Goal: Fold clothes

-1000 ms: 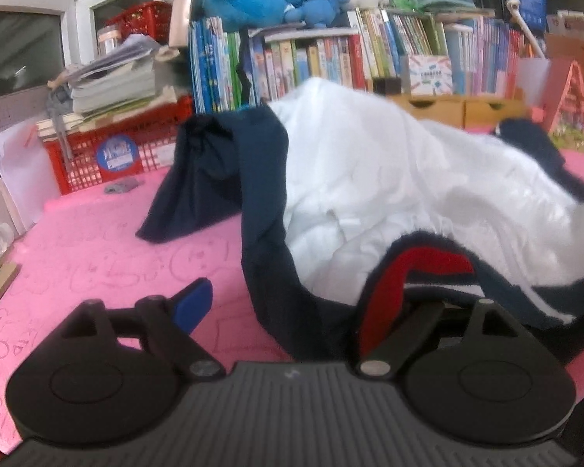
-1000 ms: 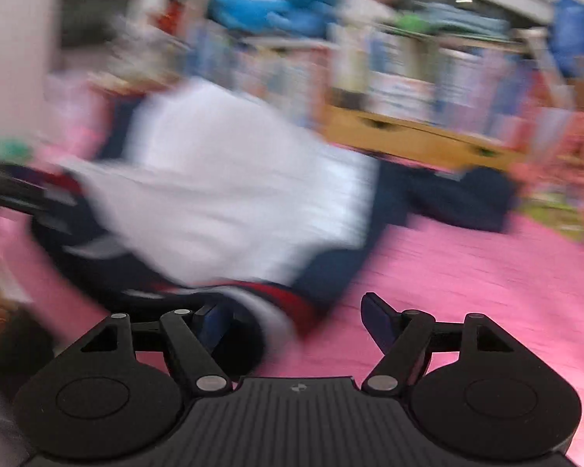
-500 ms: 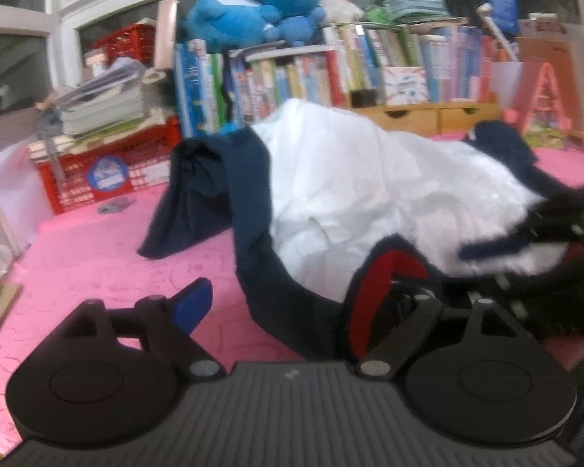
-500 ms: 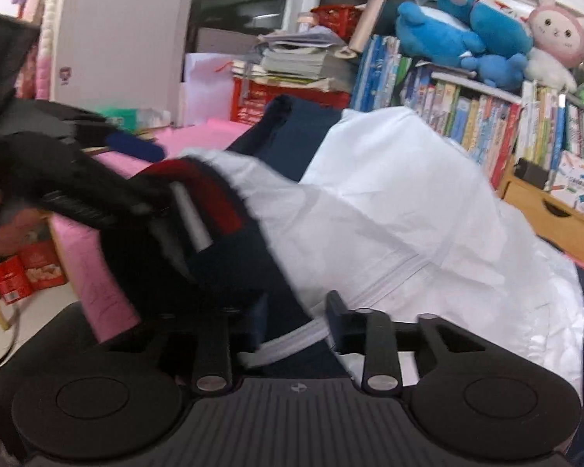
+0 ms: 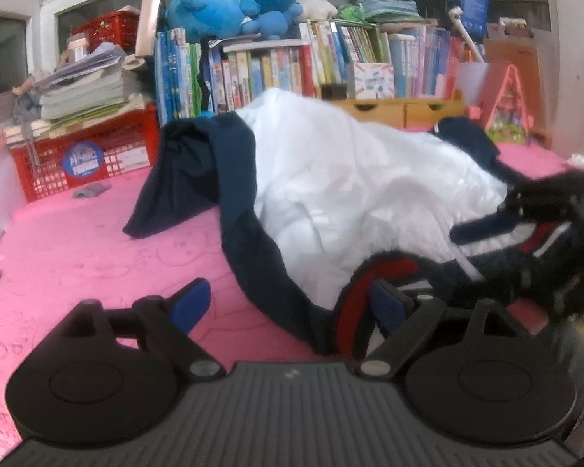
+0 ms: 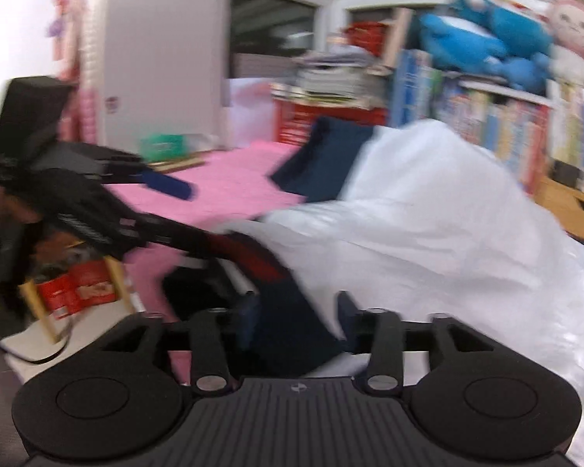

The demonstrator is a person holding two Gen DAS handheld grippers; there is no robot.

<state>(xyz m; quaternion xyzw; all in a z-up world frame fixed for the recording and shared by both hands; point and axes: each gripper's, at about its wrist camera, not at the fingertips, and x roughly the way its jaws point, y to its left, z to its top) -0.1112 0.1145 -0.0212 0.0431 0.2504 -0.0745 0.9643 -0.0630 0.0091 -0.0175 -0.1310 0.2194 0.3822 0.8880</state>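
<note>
A navy jacket with white lining (image 5: pixel 362 183) lies bunched, lining up, on the pink mat (image 5: pixel 78 241). Its navy sleeve (image 5: pixel 175 179) trails left. Its red, white and navy ribbed hem (image 5: pixel 373 272) is at the near edge. My left gripper (image 5: pixel 292 303) is open, its right finger under the hem. My right gripper (image 6: pixel 296 319) has navy hem fabric (image 6: pixel 288 330) between its half-closed fingers; the view is blurred. Each gripper shows in the other's view, the right one (image 5: pixel 525 210) and the left one (image 6: pixel 163 183).
A bookshelf (image 5: pixel 331 62) with plush toys (image 5: pixel 229 4) runs along the back. A red crate (image 5: pixel 85 151) with stacked papers stands back left, wooden drawers (image 5: pixel 405 109) behind the jacket. The mat's near edge drops to the floor with a red box (image 6: pixel 78 288).
The right gripper swung in from the right to the hem beside the left gripper and narrowed around the navy fabric. The left gripper stayed open at the hem and rose a little.
</note>
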